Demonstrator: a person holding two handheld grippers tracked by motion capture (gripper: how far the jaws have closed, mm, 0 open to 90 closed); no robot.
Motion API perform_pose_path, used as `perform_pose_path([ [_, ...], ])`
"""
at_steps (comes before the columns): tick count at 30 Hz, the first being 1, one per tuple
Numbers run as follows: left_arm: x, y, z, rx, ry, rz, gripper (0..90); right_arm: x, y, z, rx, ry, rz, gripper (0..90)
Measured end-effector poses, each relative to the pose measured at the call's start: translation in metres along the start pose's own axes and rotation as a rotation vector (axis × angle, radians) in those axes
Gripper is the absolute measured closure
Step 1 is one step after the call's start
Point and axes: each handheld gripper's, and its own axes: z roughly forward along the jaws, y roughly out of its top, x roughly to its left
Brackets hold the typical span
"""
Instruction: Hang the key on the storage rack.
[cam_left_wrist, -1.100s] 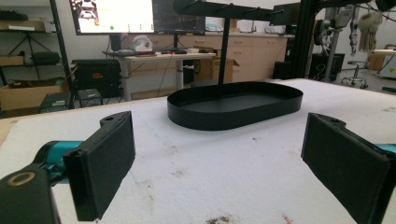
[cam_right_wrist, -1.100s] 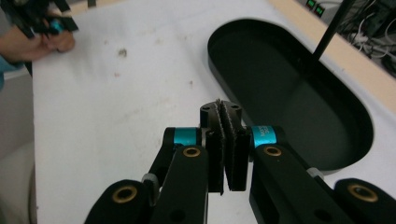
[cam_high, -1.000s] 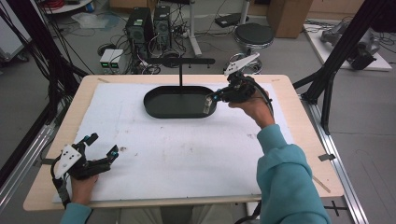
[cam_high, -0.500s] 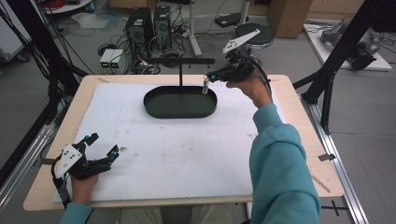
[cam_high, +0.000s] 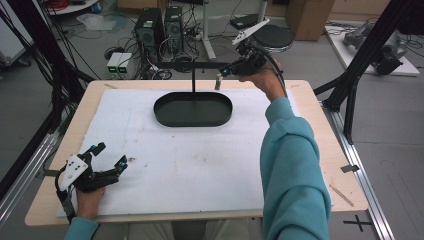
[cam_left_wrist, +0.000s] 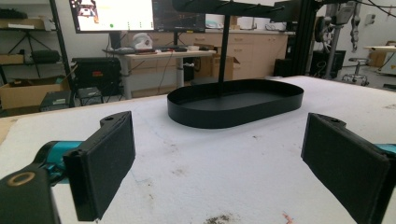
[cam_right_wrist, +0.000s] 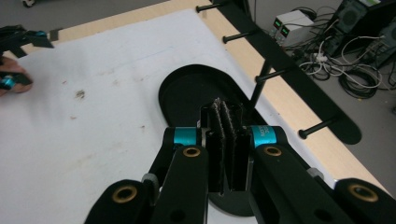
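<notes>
In the high view, the right gripper (cam_high: 220, 76) is hovering at about one o'clock from the table's middle, above the far edge of the white mat (cam_high: 190, 165) and just beside the right end of the black oval tray (cam_high: 193, 109). Its jaws are pressed closed on a small, thin object (cam_high: 218, 80) that is hanging down from the tips; what it is cannot be told at this size. In the right gripper view, the two black pads (cam_right_wrist: 219, 140) are standing squeezed together with a narrow dark, rough-edged strip (cam_right_wrist: 223, 114) showing between them, above the tray's rim (cam_right_wrist: 187, 74). Rising from the tray is a thin post (cam_high: 193, 80) carrying a black crossbar (cam_high: 190, 65) with short pegs (cam_right_wrist: 238, 36) sticking out sideways; the held piece is hanging near the bar's right end, at roughly the bar's height, though whether it is touching the bar cannot be told.

The left gripper (cam_high: 107, 160) is resting at about eight o'clock, low on the mat near the table's front left corner, well apart from the tray. Its jaws are standing wide apart with nothing between them: in the left gripper view, the two flat pads (cam_left_wrist: 105, 158) are framing bare mat, with the tray (cam_left_wrist: 233, 105) lying ahead at twelve o'clock. A teal sleeve (cam_high: 292, 165) is stretching along the right side of the table.
</notes>
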Motion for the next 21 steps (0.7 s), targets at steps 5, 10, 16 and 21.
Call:
perform_pose_path([
  [5,0.000,0.000,0.000,0.003,0.000,0.000,10.3,-0.010,-0.001,0.007,0.008,-0.020,0.018,88.9],
  [10,0.000,0.000,0.000,0.003,0.000,-0.001,10.3,-0.018,-0.005,0.013,0.019,-0.039,0.039,88.8],
  [16,0.000,0.000,0.000,0.004,0.000,-0.003,10.3,-0.025,-0.008,0.022,0.044,-0.053,0.056,88.8],
  [21,0.000,0.000,0.000,0.004,-0.001,-0.003,10.3,-0.031,-0.012,0.029,0.057,-0.063,0.073,88.8],
])
